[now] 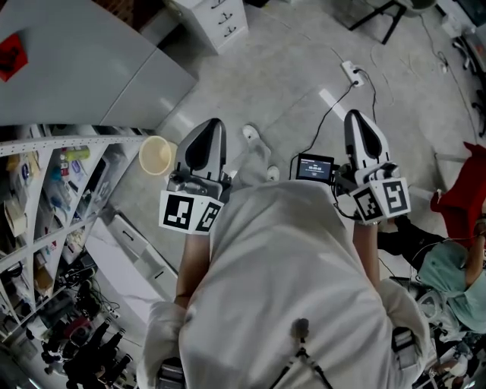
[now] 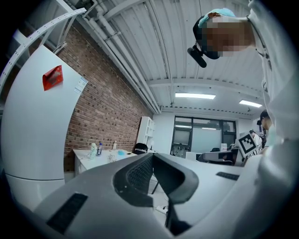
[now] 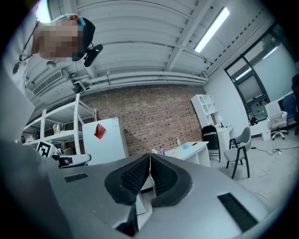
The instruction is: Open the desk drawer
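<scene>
While both point level across the room, the left tool [image 1: 215, 123] and the right tool [image 1: 355, 115] are held side by side above the floor [image 1: 288, 68] — each with its jaws pressed together on nothing. The white surface [image 3: 189, 150] stands by the brick wall [image 3: 154, 116]. A white drawer unit [image 1: 222, 19], fronts flush, sits at the head view's top edge — well apart from both tools.
</scene>
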Demonstrator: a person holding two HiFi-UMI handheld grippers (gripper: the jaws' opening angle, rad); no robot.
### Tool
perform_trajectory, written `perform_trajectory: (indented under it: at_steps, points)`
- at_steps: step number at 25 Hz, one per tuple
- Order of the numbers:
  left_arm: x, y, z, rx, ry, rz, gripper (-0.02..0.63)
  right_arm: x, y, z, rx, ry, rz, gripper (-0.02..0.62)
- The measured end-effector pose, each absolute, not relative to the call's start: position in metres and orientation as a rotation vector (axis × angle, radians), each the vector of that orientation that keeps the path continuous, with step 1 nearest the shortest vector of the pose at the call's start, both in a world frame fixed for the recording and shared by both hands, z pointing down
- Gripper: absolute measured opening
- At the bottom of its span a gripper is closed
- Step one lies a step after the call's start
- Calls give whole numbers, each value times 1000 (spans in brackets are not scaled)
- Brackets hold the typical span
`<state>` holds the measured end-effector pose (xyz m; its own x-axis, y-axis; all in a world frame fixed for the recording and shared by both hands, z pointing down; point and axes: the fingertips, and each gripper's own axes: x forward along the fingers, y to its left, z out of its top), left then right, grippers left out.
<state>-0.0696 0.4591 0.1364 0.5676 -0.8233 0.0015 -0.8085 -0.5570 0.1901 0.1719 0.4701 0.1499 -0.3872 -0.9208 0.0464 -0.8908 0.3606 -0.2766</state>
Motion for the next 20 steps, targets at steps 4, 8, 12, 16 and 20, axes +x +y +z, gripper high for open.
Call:
perform_trajectory:
  at_steps: [4,8,12,16,20]
  points:
    - [-67,435,138,2628,-1379,-143,8,172,449,154,-1667,2507,-401,28]
    - [-70,403,145,2604,-1381,-149,8,165,417,161,-1658,2533,-423,28]
    - [-75,365,155,2573,-1378,-161,8,157,377,166,-1653,2555,-432,28]
    - [-76,319,156,2563,-1363,-181,8,152,331,162,-1656,2565,-436,28]
    - [-78,270,150,2579,-1348,-190,8,144,284,160,-1656,2571,-443,28]
